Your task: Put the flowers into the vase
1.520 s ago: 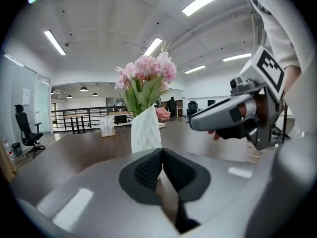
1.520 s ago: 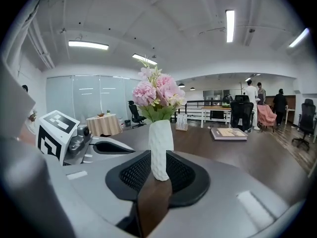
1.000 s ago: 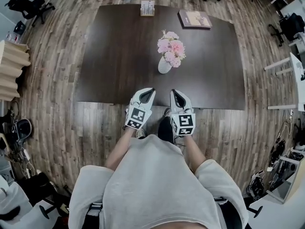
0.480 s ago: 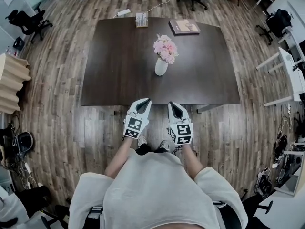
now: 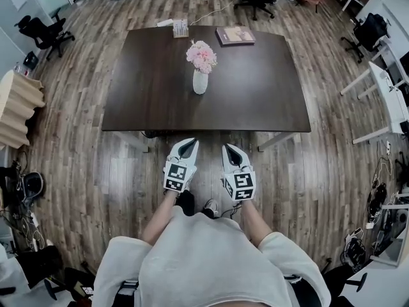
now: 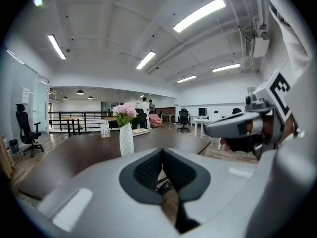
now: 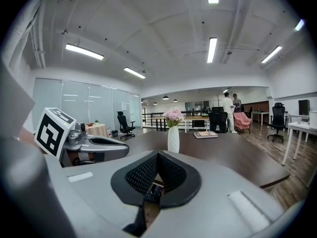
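Pink flowers [image 5: 201, 55] stand upright in the white vase [image 5: 200, 82].

Open-plan office. A dark rectangular table [image 5: 255, 101] stood on a wood-plank floor [image 5: 83, 165], with black office chairs [image 5: 39, 32] and white desks [image 5: 391, 98] around the edges. Strip lights [image 7: 211, 48] ran along the white ceiling [image 7: 163, 19]; glass partitions [image 7: 74, 105] lined one wall, and a black railing [image 6: 59, 115] closed the far end.

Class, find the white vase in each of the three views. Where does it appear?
Head view: vase at upper centre.
Left gripper view: vase left of centre.
Right gripper view: vase just right of centre.
Shared landmark: the book beyond it, to its right.
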The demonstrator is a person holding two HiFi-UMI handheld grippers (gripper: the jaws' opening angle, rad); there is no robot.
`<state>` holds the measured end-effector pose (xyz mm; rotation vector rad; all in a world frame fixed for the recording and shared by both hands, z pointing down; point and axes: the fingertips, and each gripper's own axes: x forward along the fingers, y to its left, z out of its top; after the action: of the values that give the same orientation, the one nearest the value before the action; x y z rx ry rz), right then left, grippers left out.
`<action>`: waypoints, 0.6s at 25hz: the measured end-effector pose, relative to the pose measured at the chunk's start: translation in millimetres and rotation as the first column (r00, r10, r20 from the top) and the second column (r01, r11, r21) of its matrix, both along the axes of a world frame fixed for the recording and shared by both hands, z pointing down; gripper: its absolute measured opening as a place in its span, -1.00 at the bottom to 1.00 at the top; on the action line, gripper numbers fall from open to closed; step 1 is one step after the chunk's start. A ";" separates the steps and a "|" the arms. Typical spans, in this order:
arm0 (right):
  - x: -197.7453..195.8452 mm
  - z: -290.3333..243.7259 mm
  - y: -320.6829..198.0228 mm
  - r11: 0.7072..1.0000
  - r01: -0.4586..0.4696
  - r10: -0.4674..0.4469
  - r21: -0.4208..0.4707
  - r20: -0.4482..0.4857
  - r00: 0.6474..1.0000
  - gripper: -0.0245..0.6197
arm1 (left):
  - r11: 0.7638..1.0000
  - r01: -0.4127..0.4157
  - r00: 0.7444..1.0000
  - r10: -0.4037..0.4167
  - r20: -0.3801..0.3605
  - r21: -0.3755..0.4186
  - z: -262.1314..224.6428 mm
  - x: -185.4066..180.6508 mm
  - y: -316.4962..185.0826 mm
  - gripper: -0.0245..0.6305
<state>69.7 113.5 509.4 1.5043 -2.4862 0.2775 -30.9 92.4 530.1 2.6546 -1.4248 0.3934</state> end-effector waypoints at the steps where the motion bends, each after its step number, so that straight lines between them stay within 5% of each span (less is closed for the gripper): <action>1: 3.7 -0.6 5.0 1.000 0.005 -0.005 0.003 0.002 1.000 -0.94 | 1.000 0.000 1.000 0.000 0.002 0.001 -1.7 5.7 5.3 -0.89; 15: 33.6 -4.9 27.1 0.999 0.032 -0.032 0.026 0.014 0.999 -0.94 | 0.999 0.021 0.999 -0.022 0.024 0.034 -9.0 38.8 29.9 -0.89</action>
<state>103.3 140.6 504.5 1.4759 -2.5314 0.2529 7.9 122.4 521.1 2.6669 -1.4787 0.4042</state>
